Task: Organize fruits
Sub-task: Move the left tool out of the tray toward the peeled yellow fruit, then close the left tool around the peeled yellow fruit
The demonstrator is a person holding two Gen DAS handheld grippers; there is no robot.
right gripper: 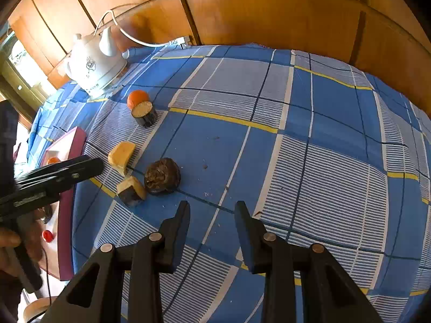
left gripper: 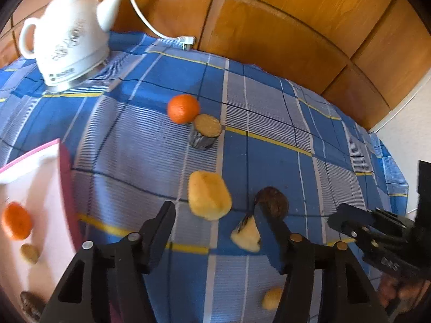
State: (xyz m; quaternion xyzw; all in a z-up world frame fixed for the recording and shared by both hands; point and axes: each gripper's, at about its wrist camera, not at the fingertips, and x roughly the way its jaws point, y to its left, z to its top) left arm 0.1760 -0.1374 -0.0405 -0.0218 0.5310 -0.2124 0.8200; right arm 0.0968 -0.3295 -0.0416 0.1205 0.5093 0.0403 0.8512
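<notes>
Sunlit wooden wall panels (right gripper: 269,13) back a blue plaid tablecloth (right gripper: 323,134).

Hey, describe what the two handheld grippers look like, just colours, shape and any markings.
Both are matte black plastic. The left gripper and right gripper each have two flat, tapering fingers on angular linked arms with triangular cut-outs, joined by round silver pins. Seen from the left wrist view, the right gripper's side carries small pale lettering, too blurred to read.

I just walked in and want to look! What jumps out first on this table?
The blue checked tablecloth fills the view. A white ceramic teapot-shaped kettle stands at its far left corner. A round orange fruit sits near it, beside a cut, dark-skinned cylinder piece, with yellow chunks closer in.
</notes>
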